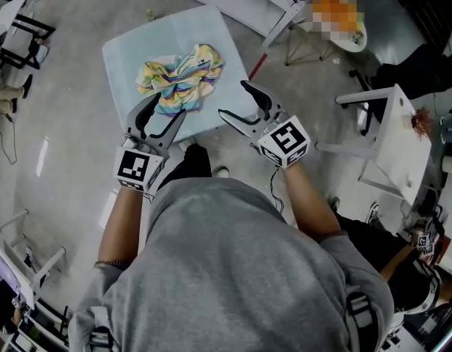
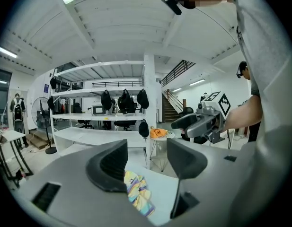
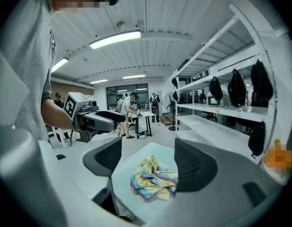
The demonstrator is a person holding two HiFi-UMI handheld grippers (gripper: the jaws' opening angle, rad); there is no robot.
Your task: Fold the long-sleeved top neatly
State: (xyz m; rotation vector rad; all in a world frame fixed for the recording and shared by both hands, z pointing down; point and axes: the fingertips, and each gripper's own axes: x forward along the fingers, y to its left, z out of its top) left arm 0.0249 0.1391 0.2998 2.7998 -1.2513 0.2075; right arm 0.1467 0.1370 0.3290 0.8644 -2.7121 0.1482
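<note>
A striped pastel long-sleeved top (image 1: pixel 180 78) lies crumpled in a heap on a small pale blue table (image 1: pixel 123 50). My left gripper (image 1: pixel 162 111) hovers open over the table's near edge, just short of the heap. To its right my right gripper (image 1: pixel 236 101) is open too, above the table's near right corner, empty. In the left gripper view the top (image 2: pixel 137 194) shows between the jaws, below them. The right gripper view has the top (image 3: pixel 153 178) lying between and beyond its jaws, with the left gripper (image 3: pixel 118 117) off to the left.
White tables and chairs (image 1: pixel 390 134) stand at the right, with a person's legs (image 1: pixel 372 244) nearby. Long white shelving (image 3: pixel 221 126) with dark bags runs behind the blue table. Grey floor surrounds it. Metal frames (image 1: pixel 17 39) sit at far left.
</note>
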